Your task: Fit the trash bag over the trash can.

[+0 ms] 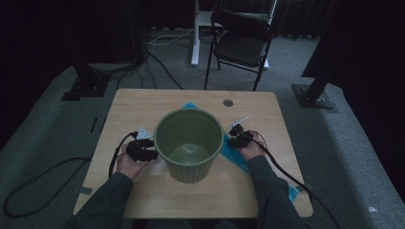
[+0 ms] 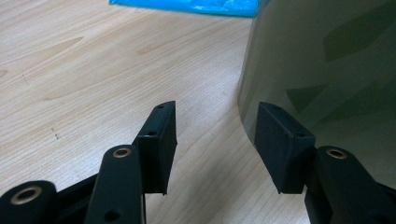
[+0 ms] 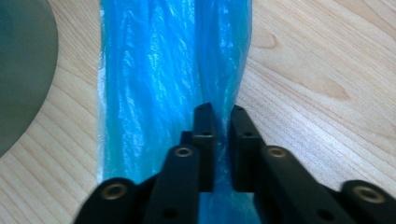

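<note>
Jaws of the right gripper [image 3: 219,140] are pinched on a fold of the blue plastic bag [image 3: 154,79], flat on the table [image 1: 143,102] beside the green bin [image 1: 189,143]. The left gripper [image 2: 215,140] is spread wide, one pad near the bin. The bag should be lifted slowly so it is not torn.

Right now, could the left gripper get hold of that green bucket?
Probably yes. The left gripper is open beside the green bucket, one jaw almost against its wall, with bare table between and nothing blocking. It would likely grip the rim.
</note>
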